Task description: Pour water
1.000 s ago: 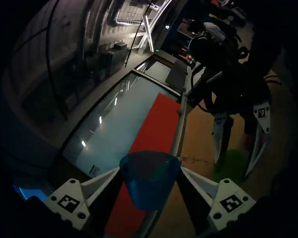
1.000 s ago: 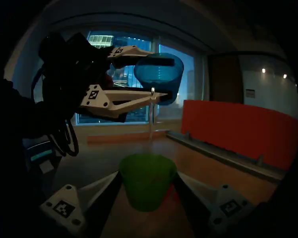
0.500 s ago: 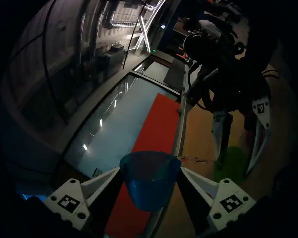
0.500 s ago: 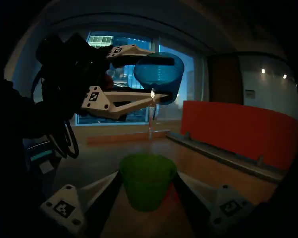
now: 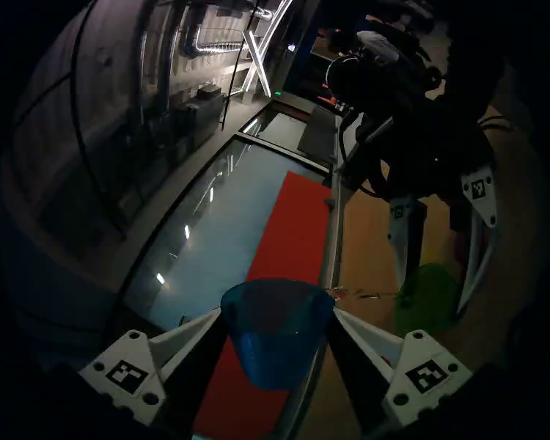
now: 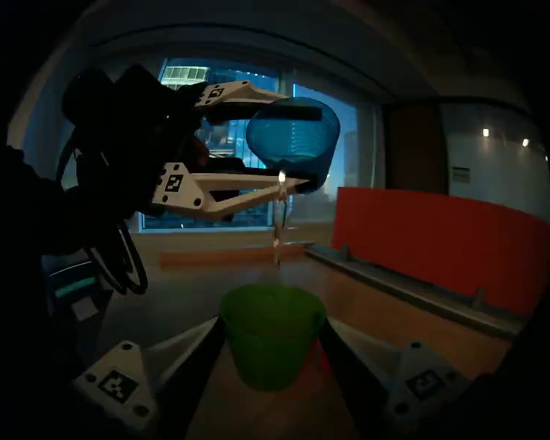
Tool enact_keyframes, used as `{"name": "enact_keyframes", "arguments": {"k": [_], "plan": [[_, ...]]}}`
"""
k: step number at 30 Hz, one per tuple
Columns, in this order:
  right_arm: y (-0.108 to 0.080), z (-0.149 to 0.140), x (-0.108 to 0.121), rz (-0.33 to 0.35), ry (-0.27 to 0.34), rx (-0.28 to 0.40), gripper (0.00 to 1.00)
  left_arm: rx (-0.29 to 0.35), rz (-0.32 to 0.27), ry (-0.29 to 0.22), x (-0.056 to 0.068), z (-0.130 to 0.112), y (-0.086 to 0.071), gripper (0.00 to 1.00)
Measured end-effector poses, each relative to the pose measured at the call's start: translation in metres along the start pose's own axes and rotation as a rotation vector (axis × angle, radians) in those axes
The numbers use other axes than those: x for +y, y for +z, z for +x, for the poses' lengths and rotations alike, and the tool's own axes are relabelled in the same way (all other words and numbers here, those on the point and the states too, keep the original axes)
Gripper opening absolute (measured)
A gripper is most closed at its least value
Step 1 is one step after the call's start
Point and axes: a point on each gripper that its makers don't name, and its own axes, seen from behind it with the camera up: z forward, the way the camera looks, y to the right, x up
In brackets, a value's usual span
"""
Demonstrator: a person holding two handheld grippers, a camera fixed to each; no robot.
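The water (image 6: 276, 236) has thinned from a steady stream to a broken trickle. The left gripper (image 6: 312, 144) has its fingers clamped on the tipped blue cup (image 6: 293, 139), high above the green cup (image 6: 273, 334), which the right gripper (image 6: 273, 323) grips near the table (image 6: 392, 312). With so weak a flow, drops could run back along the blue rim and land on the table if either hand drifts.

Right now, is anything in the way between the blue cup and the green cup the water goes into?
No, nothing visible is in the way. The blue cup is tipped above the green cup, and a thin trickle of water falls through the open air between them.
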Motion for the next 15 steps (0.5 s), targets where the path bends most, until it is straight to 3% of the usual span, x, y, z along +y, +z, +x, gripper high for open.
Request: {"name": "enact_keyframes", "arguments": {"k": [15], "plan": [[0.0005, 0.0018, -0.0017, 0.0, 0.001, 0.003, 0.9, 0.003, -0.003, 0.052, 0.0009, 0.0044, -0.0026, 0.86]]}}
